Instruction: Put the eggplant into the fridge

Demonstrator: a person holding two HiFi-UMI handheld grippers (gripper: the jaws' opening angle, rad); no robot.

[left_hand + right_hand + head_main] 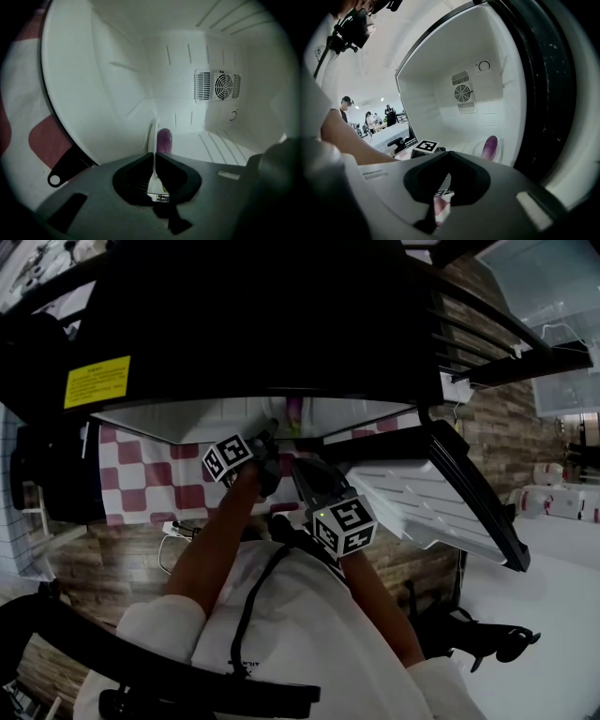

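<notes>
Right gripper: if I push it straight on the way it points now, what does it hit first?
Likely the left gripper: its marker cube sits right ahead of the right gripper. The eggplant on its plate lies off to the right. Depth is unclear.

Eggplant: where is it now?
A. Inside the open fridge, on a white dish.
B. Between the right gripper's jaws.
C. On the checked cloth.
A: the right gripper view shows the eggplant on a white dish inside the fridge, below the fan grille.
</notes>
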